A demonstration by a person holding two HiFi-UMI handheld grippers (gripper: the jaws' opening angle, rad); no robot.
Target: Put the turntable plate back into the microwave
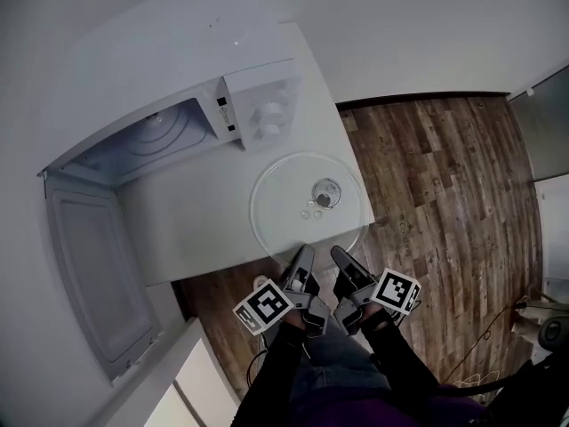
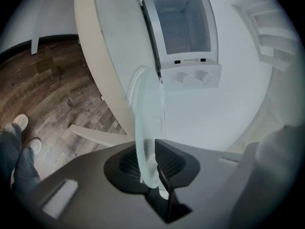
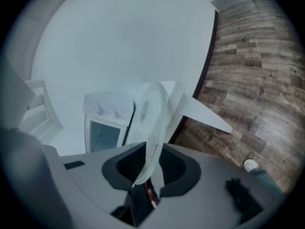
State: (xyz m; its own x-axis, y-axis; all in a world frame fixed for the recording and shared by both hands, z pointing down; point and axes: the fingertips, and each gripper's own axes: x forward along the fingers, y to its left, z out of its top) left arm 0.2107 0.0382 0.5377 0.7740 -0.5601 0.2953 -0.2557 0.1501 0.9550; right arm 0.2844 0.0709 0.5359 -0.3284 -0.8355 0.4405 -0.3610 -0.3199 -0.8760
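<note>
Grabbing step: left gripper (image 1: 303, 253) and right gripper (image 1: 340, 254) jaws pinch the plate (image 1: 280, 198) before the microwave (image 1: 262, 105) (door (image 1: 98, 274) open). Next, lift it inside.

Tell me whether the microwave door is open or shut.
Open. The microwave door is swung fully out from the microwave, and its cavity shows in the head view.

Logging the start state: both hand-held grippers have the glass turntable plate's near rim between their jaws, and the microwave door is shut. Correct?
No. The microwave door stands wide open, as the head view shows. The rest holds: the left hand-held gripper and the right hand-held gripper each have the near rim of the turntable plate between their jaws.
</note>
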